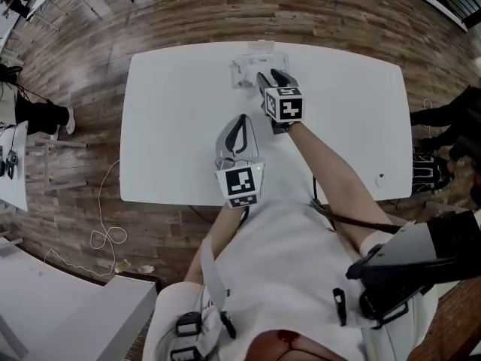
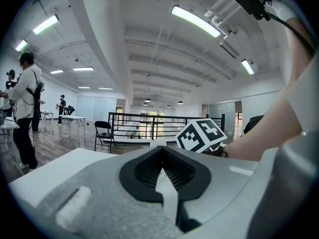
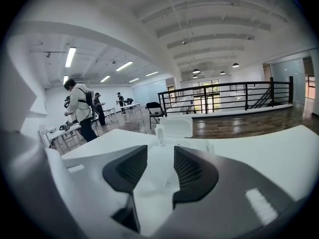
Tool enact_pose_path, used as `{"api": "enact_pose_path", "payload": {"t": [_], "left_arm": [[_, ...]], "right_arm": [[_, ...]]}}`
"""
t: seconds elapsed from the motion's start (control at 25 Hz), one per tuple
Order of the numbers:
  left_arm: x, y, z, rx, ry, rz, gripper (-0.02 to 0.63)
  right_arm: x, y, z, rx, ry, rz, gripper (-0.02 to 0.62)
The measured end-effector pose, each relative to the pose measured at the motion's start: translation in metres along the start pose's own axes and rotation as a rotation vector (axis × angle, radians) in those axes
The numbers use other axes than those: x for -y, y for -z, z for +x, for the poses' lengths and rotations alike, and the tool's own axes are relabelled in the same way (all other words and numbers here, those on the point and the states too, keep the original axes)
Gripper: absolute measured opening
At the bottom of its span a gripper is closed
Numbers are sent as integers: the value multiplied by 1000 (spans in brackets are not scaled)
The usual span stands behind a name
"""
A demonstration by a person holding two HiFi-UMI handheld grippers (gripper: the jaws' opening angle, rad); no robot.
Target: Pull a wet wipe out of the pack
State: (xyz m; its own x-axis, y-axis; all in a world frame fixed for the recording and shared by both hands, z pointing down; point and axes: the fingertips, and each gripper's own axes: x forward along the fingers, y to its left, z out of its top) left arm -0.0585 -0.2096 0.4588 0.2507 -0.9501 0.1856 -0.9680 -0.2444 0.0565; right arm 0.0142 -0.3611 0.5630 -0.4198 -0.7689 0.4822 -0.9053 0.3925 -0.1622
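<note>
The right gripper (image 1: 272, 78) gapes empty at the pack (image 1: 250, 63) (lid up) on the table (image 1: 173, 126); the left gripper (image 1: 241, 119) has its 2 jaws together.

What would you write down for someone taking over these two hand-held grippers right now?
Grey left gripper: shut, empty, over the near side of the white rectangular table.
Grey right gripper: open, empty, aimed at the white plastic wet-wipe pack.
Pack: at the table's far edge, flip lid up.
Done: lid open.
Left: grip a wipe and pull it out.
</note>
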Motion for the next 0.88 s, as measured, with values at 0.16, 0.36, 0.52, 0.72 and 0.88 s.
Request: {"api": "enact_pose_path", "payload": {"t": [0.16,0.36,0.52,0.72,0.88], "left_arm": [[-6,5,-11,-13,-25,-5,2],[-15,4,-21,-11,-51,-7,2],[-18,4,-24,-7,-59,-12,2],[-20,7,-24,-12,-64,-15,2],[-20,8,-25,-15,-62,-15,2]], "right_arm": [[1,10,9,-40,9,27,195],[5,24,14,-91,44,40,207],[5,34,18,-125,54,44,189],[9,44,22,-154,73,46,79],[12,40,17,-141,79,35,9]]}}
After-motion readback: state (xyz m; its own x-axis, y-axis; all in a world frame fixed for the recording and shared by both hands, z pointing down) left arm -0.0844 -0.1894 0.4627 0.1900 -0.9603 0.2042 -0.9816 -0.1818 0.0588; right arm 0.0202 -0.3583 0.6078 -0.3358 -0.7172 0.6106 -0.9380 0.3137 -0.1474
